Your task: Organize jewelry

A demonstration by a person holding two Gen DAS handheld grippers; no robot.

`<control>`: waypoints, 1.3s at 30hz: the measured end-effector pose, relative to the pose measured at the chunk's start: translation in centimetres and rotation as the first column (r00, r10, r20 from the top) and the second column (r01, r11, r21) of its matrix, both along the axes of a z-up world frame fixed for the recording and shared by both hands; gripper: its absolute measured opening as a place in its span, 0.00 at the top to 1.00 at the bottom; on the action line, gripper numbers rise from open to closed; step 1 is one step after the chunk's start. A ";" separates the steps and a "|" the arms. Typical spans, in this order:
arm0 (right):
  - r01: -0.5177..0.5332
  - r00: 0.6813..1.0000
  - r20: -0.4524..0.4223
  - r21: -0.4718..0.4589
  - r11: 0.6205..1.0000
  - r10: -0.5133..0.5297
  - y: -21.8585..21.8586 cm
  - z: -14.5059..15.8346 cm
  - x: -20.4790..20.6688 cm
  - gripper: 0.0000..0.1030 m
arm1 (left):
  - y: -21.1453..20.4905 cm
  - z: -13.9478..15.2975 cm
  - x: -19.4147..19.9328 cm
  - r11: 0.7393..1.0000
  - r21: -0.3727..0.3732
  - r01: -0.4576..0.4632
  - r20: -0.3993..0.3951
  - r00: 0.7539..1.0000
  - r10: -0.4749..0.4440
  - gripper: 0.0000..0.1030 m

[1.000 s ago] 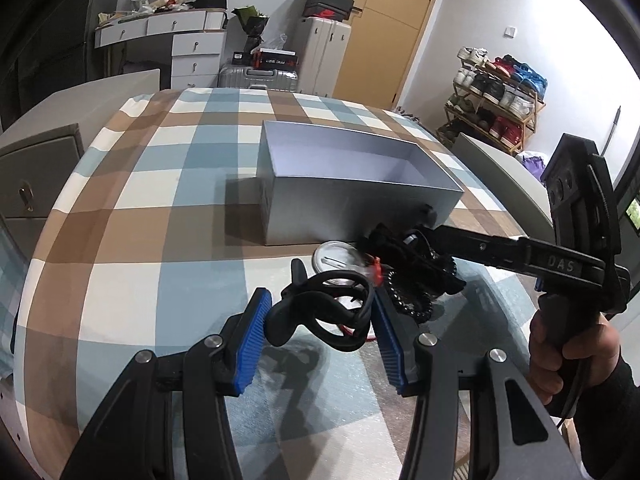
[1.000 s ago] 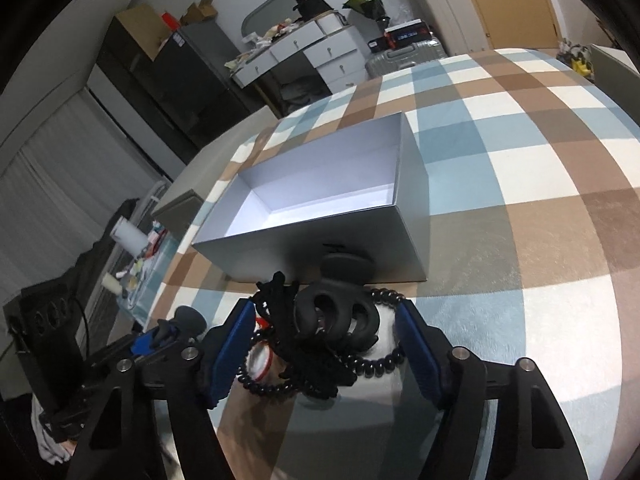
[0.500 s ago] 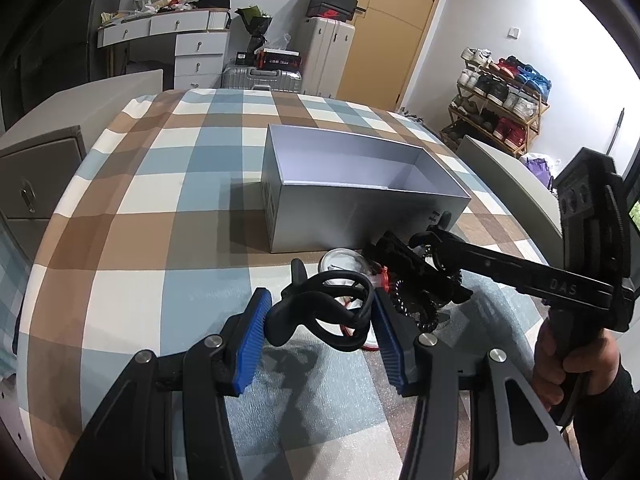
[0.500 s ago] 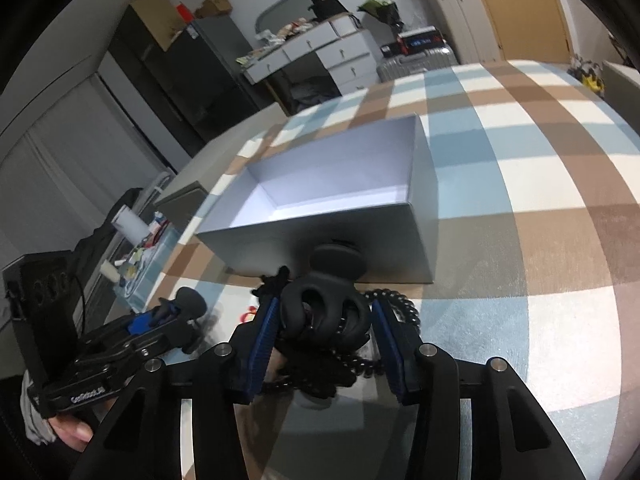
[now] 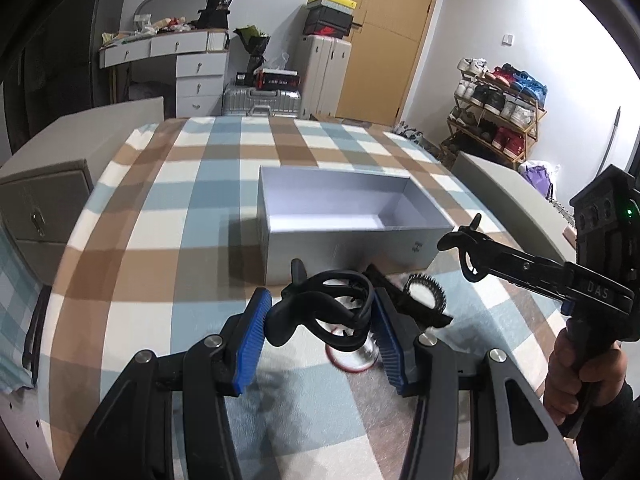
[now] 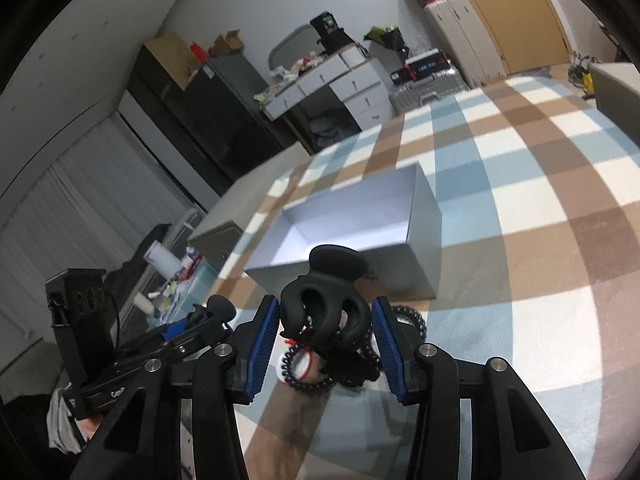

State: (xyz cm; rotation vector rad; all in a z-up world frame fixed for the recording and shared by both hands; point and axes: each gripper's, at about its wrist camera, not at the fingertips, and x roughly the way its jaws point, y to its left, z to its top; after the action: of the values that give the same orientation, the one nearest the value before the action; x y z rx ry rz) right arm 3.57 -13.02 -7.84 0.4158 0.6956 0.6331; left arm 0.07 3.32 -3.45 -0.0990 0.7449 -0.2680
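You have a black hair claw in each gripper; your left gripper (image 5: 320, 320) has its jaws partly closed onto the open-framed black claw clip (image 5: 320, 312), held off the plaid bed cover (image 5: 152, 264), and your right gripper (image 6: 325, 326) has its jaws partly closed on the chunkier black claw clip (image 6: 324, 300), which looks raised above the pile of leftovers; those right jaws have just been closing, with that clip between them. The step in hand, as I judge it, is carrying both clips to the grey box (image 5: 344, 216), which stands open just beyond both grippers and looks empty inside.

The next move calls for you to bring each clip over the near wall of the box, clear of the rim, and only then let the jaws part; take one at a time so the two tools do not cross.

Left on the cover beneath are a black beaded bracelet (image 6: 412, 316), a coiled black hair tie (image 6: 308, 380) and a white-and-red round piece (image 5: 352, 356); the jaws and clips hide most of that heap, so you cannot count what remains; the far corner of the box floor is hidden by its wall.
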 end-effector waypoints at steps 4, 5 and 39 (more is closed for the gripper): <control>-0.018 0.999 0.050 0.004 1.000 0.018 0.1 1.7 0.2 0.55 | -0.1 0.9 1.4 1.000 0.009 -0.010 0.013 1.000 0.010 0.56; -0.022 0.998 0.057 0.010 1.000 0.022 0.1 2.1 0.5 0.55 | -0.1 1.2 1.9 1.000 0.005 -0.011 0.017 1.000 0.011 0.56; -0.154 0.988 -0.052 -0.151 0.976 0.147 4.5 0.0 11.0 0.55 | -2.2 -0.7 10.5 0.998 -0.035 0.057 -0.120 0.991 -0.061 0.56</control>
State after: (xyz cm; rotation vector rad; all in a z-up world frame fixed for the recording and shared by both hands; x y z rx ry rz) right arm 14.52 -8.56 -7.81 0.2336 0.8141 0.7097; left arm 10.54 1.10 -4.13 -0.1239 0.8651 -0.3319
